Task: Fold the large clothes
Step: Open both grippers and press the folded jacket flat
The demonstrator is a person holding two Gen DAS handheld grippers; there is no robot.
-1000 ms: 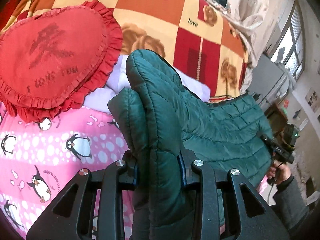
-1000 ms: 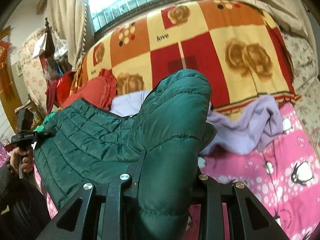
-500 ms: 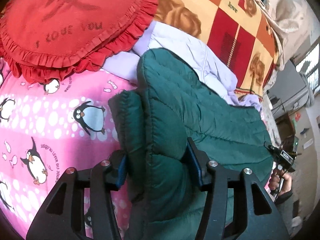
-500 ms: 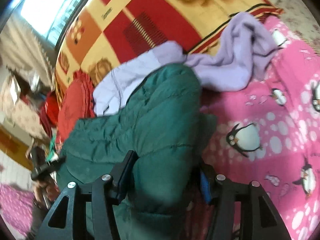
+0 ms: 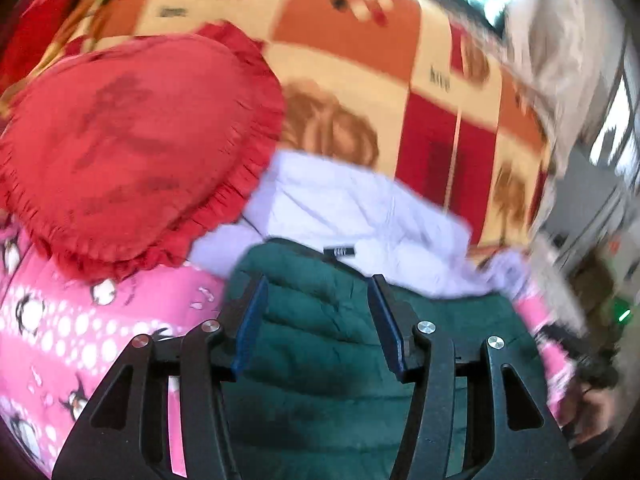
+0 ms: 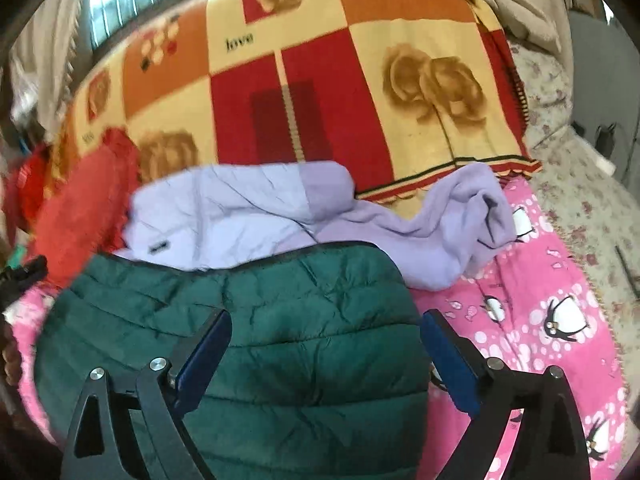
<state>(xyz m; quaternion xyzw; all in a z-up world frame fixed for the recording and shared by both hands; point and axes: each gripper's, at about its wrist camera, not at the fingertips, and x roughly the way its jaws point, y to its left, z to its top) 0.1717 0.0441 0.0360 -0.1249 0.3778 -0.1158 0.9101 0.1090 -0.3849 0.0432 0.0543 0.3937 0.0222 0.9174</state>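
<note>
Presently, item by item from my left: a red heart-shaped ruffled cushion (image 5: 128, 148) on the pink penguin-print bedsheet (image 5: 60, 332), well apart from my work. Next, my left gripper (image 5: 316, 320), jaws spread wide and holding nothing, poised over the near left part of the dark green quilted puffer jacket (image 6: 248, 332). That jacket lies on the sheet with its far edge against a lilac jacket (image 6: 224, 208), behind which a checked "love" blanket (image 6: 320, 80) rises. Then my right gripper (image 6: 324, 360), jaws likewise parted and empty, straddling the jacket's right portion. Furthest right, a lilac fleece garment (image 6: 460, 216) trails onto the sheet. Handling notes, as I judge them: the puffer looks light, soft and springy, its shell smooth and probably slippery; loose padding would likely squeeze flat and slide out of a shallow bite. I would take hold at a bound edge or stitched quilt line, one at each side, pinching through both layers so the fold carries evenly.
</note>
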